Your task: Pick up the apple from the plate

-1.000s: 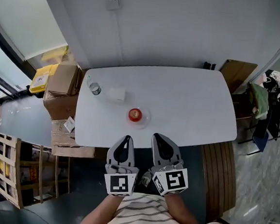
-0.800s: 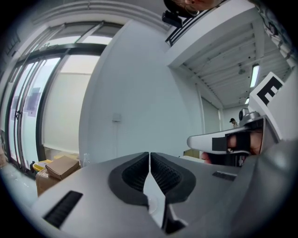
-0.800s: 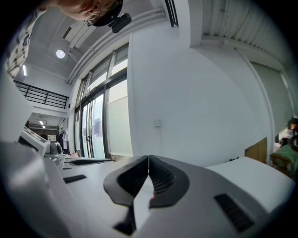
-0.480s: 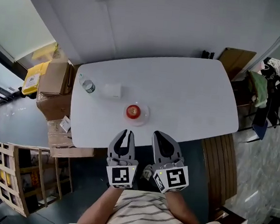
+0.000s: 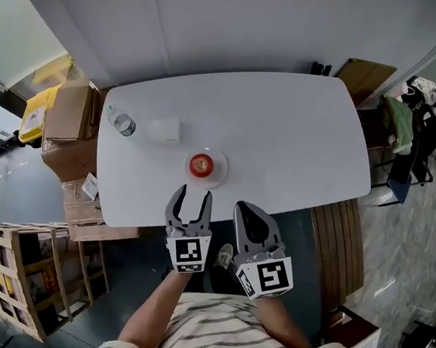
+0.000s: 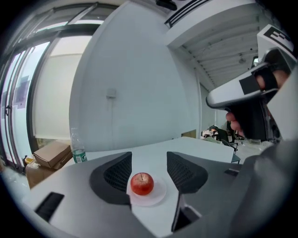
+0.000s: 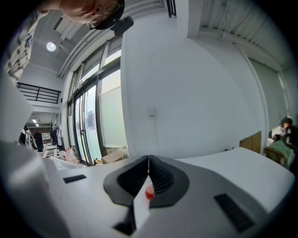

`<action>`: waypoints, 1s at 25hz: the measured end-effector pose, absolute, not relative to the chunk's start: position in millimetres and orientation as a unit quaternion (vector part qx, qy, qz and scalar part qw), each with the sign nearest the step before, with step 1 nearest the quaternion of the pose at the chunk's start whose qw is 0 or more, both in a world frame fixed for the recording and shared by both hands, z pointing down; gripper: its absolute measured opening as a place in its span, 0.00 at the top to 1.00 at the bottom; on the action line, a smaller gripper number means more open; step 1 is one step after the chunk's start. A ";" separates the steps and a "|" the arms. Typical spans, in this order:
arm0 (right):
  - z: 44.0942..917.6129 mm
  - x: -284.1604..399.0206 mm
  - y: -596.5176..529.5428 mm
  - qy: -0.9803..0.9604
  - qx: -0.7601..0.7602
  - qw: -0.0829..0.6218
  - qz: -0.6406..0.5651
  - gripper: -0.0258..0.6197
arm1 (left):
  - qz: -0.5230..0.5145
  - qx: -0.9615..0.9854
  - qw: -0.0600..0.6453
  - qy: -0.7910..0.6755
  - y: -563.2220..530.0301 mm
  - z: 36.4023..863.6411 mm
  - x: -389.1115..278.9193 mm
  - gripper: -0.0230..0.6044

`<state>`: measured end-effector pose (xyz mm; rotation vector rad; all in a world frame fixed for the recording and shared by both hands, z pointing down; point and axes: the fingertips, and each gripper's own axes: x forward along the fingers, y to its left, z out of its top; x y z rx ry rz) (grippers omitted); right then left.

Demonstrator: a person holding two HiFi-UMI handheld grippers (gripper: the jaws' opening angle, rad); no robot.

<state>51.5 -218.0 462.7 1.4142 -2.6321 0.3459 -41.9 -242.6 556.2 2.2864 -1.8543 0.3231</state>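
Observation:
A red apple [image 5: 201, 164] sits on a small clear plate [image 5: 218, 175] near the front edge of the white table [image 5: 282, 130]. My left gripper [image 5: 191, 197] hangs just short of that edge, pointing at the apple. Its jaws have just been opening and hold nothing. In the left gripper view the apple [image 6: 142, 183] and plate [image 6: 159, 197] show through the gap of the gripper [image 6: 149, 157], still some way ahead. My right gripper [image 5: 246, 210] is beside it, shut and empty. In the right gripper view a sliver of the apple [image 7: 149, 192] shows under the closed tips of the gripper [image 7: 148, 159].
A water bottle [image 5: 120, 121] and a small white box [image 5: 165, 129] stand on the table's left part. Cardboard boxes [image 5: 65, 118] are stacked left of the table, and a wooden slatted crate [image 5: 12, 276] stands at the lower left. A wooden bench [image 5: 337, 248] runs along the right.
The left gripper's jaws went from shut to open, and it moved forward toward the table edge and the apple. The right gripper shifted only slightly and stayed shut.

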 end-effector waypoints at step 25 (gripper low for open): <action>491.0 47.3 -231.9 -0.866 0.472 0.096 0.136 0.94 | 0.222 0.747 0.157 -0.607 -304.6 707.6 -48.6 0.38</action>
